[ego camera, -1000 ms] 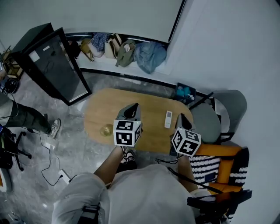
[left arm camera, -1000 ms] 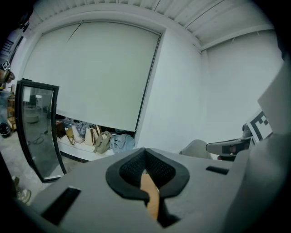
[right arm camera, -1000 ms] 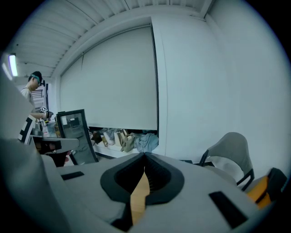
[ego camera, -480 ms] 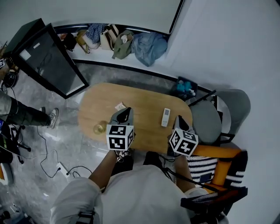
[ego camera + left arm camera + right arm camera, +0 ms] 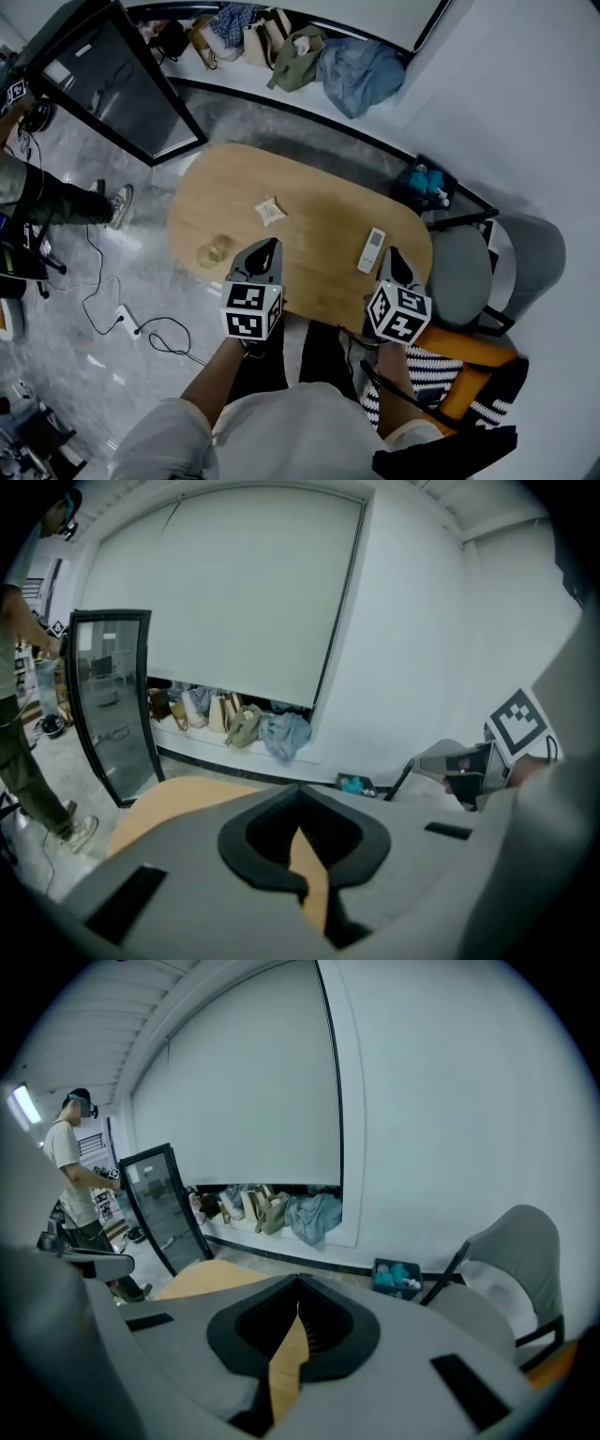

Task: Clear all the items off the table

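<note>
The oval wooden table (image 5: 309, 206) carries a small clear glass (image 5: 215, 251) at its near left, a crumpled paper wrapper (image 5: 270, 212) in the middle and a white remote (image 5: 372, 249) at the right. My left gripper (image 5: 268, 247) hovers over the near edge, just right of the glass, with its jaws together and nothing held. My right gripper (image 5: 393, 256) hangs over the near right end, beside the remote, shut and empty. In the left gripper view, the left gripper (image 5: 300, 829) shows only a thin slit of tabletop. The right gripper (image 5: 297, 1314) looks the same in its own view.
A grey chair (image 5: 473, 272) and an orange chair with a striped cushion (image 5: 469, 370) stand right of the table. A black-framed glass panel (image 5: 122, 84) leans at the far left. Bags (image 5: 309, 47) line the wall, a person (image 5: 37, 202) stands left, and cables (image 5: 131, 319) lie on the floor.
Both grippers have come down toward the table's near edge. The paper wrapper, hidden behind the left gripper a second ago, now shows beyond it. Both sets of jaws stayed together.
</note>
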{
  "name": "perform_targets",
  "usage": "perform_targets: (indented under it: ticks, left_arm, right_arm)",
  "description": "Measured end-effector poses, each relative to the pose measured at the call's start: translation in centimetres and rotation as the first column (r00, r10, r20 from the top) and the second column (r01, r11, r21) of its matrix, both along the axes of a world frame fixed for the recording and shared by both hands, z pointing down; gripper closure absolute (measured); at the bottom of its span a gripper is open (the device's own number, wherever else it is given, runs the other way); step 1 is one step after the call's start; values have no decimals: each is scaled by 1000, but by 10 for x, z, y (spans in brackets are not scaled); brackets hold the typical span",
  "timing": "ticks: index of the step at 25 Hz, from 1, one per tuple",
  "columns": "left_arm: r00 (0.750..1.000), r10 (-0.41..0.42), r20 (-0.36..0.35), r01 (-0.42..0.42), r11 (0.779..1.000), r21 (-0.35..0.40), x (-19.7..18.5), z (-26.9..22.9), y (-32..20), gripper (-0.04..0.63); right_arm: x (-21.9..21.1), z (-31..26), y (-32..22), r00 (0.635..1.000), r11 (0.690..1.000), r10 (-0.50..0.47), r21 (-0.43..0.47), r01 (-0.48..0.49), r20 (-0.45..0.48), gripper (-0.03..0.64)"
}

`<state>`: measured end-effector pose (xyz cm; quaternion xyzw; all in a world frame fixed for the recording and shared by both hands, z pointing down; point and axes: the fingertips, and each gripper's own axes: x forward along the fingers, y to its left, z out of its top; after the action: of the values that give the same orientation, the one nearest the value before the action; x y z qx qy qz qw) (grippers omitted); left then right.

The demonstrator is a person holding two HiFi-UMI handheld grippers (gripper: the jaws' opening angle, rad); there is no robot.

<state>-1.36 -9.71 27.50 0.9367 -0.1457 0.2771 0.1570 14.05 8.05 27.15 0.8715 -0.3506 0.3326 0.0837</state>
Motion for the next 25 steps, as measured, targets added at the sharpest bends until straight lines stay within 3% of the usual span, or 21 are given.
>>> perform_targets:
  ticks: [7,12,21,25]
  left_arm:
    - [995,8,95,2,994,-105,11,136,15,592]
    - [985,3,175,22,990,-141,6,217,34,593]
    - [978,46,203,-14,988,-157,17,249,52,592]
    - [974,65,219,-31,987,-158,19,258,54,592]
  right_arm:
    - [-9,131,10,993,998,15,-64,-8,118,592]
    - [-24,208,29,975,995,77,-79,-61,208,592]
    - [-14,240,41,968,991,111,-104,-89,225,592]
    - [-3,248,42,962,992,127,-39,-121,242,588]
